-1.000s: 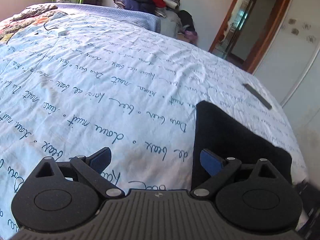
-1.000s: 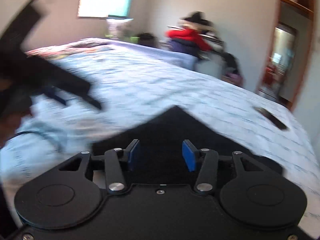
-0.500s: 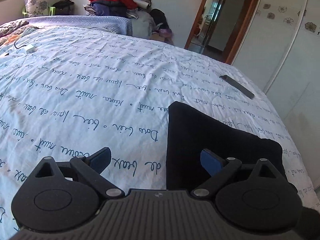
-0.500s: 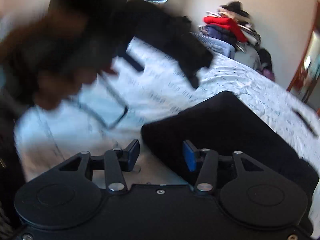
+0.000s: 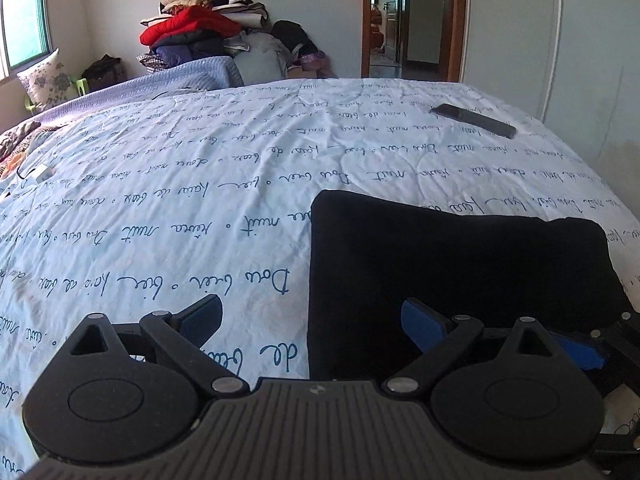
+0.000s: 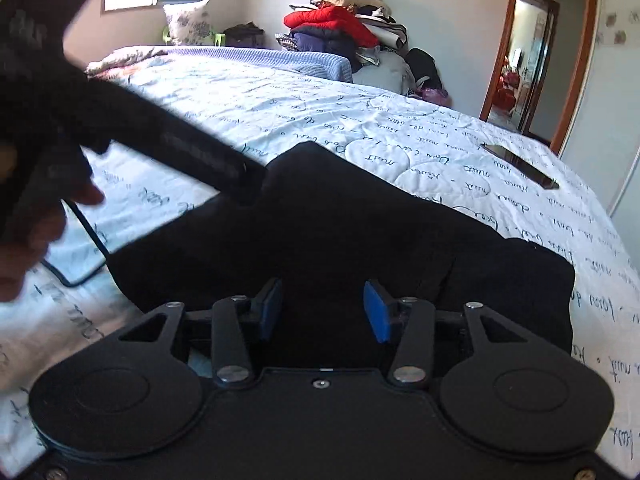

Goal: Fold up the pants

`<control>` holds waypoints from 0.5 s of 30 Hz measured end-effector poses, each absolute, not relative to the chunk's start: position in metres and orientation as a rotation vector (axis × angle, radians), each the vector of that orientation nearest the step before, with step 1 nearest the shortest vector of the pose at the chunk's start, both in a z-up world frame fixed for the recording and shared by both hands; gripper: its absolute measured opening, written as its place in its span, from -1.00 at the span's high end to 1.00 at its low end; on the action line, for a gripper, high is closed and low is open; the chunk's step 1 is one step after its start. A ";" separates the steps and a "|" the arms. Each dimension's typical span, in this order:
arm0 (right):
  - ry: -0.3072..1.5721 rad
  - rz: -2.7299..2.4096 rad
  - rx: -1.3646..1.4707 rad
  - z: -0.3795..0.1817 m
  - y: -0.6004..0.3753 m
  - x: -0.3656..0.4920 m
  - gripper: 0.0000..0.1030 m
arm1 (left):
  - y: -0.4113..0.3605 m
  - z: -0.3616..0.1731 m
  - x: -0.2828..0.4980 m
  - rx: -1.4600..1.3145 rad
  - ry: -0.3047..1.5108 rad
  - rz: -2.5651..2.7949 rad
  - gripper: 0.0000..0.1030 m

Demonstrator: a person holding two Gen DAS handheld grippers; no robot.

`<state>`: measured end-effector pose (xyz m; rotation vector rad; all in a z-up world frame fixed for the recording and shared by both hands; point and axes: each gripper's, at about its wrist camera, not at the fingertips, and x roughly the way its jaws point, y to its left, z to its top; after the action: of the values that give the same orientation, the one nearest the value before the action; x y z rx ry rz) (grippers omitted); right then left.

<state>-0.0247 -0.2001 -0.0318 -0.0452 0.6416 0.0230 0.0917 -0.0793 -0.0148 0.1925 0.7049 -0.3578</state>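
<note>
- Bedroom setting: pale blue quilt (image 5: 200,200) printed with script covers the bed; piled clothes (image 5: 196,36) stand against the far wall, and a dark phone (image 5: 472,120) lies near the quilt's far right edge.
- Pants (image 5: 460,256) — black, folded into a compact block — lie flat on the quilt's near right part.
- Left gripper (image 5: 312,320): jaws spread wide, holding nothing, straddling the pants' left edge.
- Right gripper (image 6: 324,310): jaws parted and empty, low over the pants (image 6: 340,220).
</note>
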 end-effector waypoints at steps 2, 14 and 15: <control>0.619 -0.002 -0.009 -0.027 -0.208 -0.030 0.08 | -0.083 -0.015 0.090 0.204 0.695 -0.357 -0.89; 0.634 -0.048 -0.021 -0.038 -0.220 -0.033 -0.04 | -0.104 -0.011 0.082 0.245 0.648 -0.342 -0.90; 0.632 -0.045 -0.012 -0.038 -0.222 -0.034 -0.05 | -0.105 -0.009 0.081 0.237 0.641 -0.351 -0.90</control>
<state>-0.0342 -0.2215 -0.0375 -0.0123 0.6318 -0.0455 0.0811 -0.1052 -0.0090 0.2369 0.6409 -0.3507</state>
